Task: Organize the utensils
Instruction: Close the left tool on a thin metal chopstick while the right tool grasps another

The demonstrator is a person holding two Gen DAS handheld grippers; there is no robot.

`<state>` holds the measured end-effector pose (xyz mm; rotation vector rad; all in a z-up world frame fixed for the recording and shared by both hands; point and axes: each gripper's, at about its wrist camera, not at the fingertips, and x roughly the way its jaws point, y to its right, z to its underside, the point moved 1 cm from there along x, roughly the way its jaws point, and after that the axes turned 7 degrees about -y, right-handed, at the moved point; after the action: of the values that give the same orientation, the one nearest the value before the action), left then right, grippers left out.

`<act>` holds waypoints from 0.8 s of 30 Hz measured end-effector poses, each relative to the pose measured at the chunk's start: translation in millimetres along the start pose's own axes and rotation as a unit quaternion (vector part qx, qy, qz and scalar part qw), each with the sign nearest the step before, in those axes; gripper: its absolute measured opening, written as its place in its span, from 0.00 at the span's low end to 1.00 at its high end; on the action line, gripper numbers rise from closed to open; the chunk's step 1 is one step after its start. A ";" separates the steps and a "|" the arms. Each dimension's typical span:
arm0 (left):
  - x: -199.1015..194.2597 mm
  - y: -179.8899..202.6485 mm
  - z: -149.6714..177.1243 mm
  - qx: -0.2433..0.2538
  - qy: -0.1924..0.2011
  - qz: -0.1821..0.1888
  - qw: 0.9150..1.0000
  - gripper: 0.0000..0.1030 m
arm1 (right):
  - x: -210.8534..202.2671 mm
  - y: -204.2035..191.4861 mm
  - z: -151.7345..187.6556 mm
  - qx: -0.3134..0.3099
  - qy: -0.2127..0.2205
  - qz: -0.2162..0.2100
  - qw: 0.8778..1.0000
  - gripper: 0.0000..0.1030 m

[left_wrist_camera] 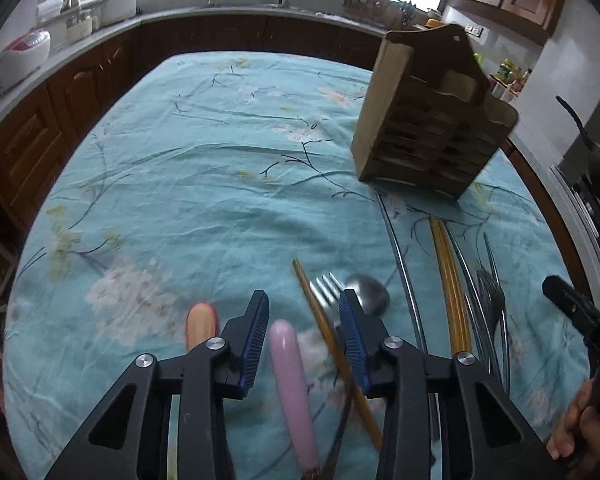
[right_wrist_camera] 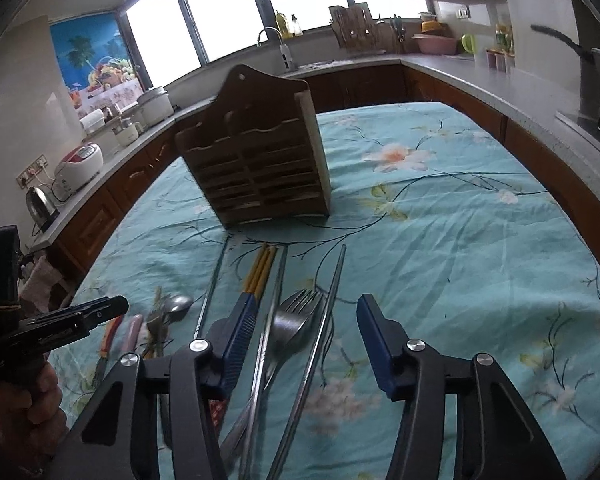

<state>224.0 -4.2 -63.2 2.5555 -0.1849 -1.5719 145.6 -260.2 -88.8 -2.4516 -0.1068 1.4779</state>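
Observation:
Over a teal flowered tablecloth [left_wrist_camera: 188,168], my left gripper [left_wrist_camera: 304,312] stands open. A pink-handled utensil [left_wrist_camera: 290,364] lies between its fingers, untouched by either pad. An orange handle [left_wrist_camera: 201,326] lies to its left; a wooden chopstick [left_wrist_camera: 328,336], a fork [left_wrist_camera: 324,286] and a spoon [left_wrist_camera: 368,292] lie by the right finger. My right gripper [right_wrist_camera: 304,320] is open over a steel fork [right_wrist_camera: 296,316] and metal chopsticks [right_wrist_camera: 328,308], gripping neither. Yellow chopsticks [right_wrist_camera: 260,268] lie ahead of its left finger. The wooden utensil holder [right_wrist_camera: 256,152] stands upright beyond.
The holder [left_wrist_camera: 432,120] sits at the table's far right in the left wrist view. More forks [left_wrist_camera: 492,292] and yellow chopsticks [left_wrist_camera: 450,280] lie beneath it. A kitchen counter with appliances [right_wrist_camera: 80,160] and a sink tap [right_wrist_camera: 276,40] rings the table. A person's hand [right_wrist_camera: 16,400] holds the left gripper.

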 end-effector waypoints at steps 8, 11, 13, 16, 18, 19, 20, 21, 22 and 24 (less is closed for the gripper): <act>42.2 25.7 -45.6 0.017 -0.025 0.028 0.999 0.35 | 29.3 10.0 -19.6 0.008 -0.024 0.010 1.000 0.46; 59.5 37.1 -57.4 0.028 -0.033 0.027 0.999 0.34 | 44.7 16.6 -26.9 0.016 -0.041 0.015 0.999 0.39; 70.6 44.6 -66.3 0.032 -0.040 0.029 0.998 0.30 | 55.1 20.0 -30.6 0.017 -0.053 0.021 0.998 0.35; 88.4 54.3 -79.2 0.036 -0.050 0.027 0.998 0.27 | 70.8 24.1 -36.0 0.018 -0.071 0.025 0.997 0.32; 99.2 59.9 -86.2 0.039 -0.056 0.027 0.997 0.26 | 79.7 26.5 -39.3 0.020 -0.080 0.024 0.996 0.29; 101.3 62.0 -88.7 0.040 -0.059 0.026 0.997 0.24 | 84.8 26.4 -41.0 0.020 -0.084 0.024 0.996 0.28; 107.9 64.8 -92.6 0.042 -0.061 0.022 0.997 0.23 | 88.0 26.3 -42.2 0.019 -0.087 0.026 0.996 0.27; 110.7 67.2 -94.9 0.043 -0.064 0.020 0.997 0.22 | 90.2 26.0 -43.5 0.018 -0.087 0.028 0.996 0.26; 115.0 69.0 -97.2 0.043 -0.067 0.019 0.997 0.20 | 92.1 24.9 -45.5 0.015 -0.087 0.031 0.996 0.26; 121.7 72.7 -98.9 0.044 -0.076 0.019 0.996 0.18 | 95.7 22.3 -48.2 0.008 -0.091 0.035 0.995 0.26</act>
<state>364.5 -91.9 -112.8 2.4805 -0.3228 -1.7819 231.6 -271.6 -155.6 -2.3264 -0.0458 1.7239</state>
